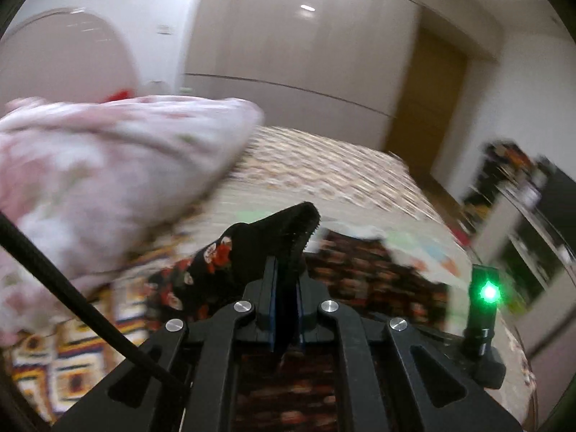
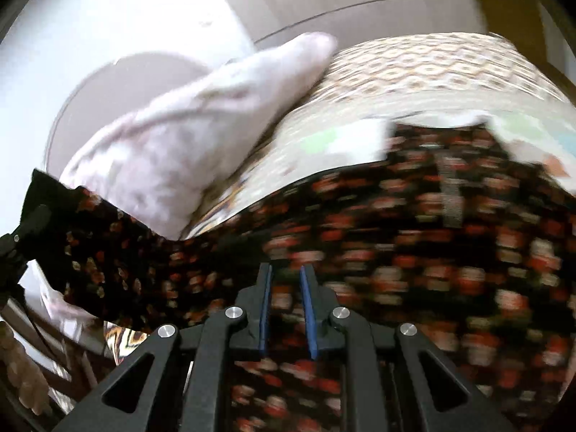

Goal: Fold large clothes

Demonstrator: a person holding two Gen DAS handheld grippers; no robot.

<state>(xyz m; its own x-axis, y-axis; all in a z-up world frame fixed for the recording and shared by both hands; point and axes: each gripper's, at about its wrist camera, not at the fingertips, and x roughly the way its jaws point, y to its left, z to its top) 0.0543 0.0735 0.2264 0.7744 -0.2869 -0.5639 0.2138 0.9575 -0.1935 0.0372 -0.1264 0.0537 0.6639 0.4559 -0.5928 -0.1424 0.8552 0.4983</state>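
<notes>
left tool (image 1: 288,270): clamped on black floral garment (image 1: 216,262) corner, raised to carry the fold | right tool (image 2: 286,288): slightly parted, grip unclear | garment draped over bed (image 1: 324,165), beside pink quilt (image 1: 108,165)

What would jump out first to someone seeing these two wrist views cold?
The black floral garment dominates, spread across the patterned bed cover and filling the lower right wrist view. The left gripper is shut on one corner of it, lifted clear of the bed. A bulky pink floral quilt is heaped at the bed's far left.
</notes>
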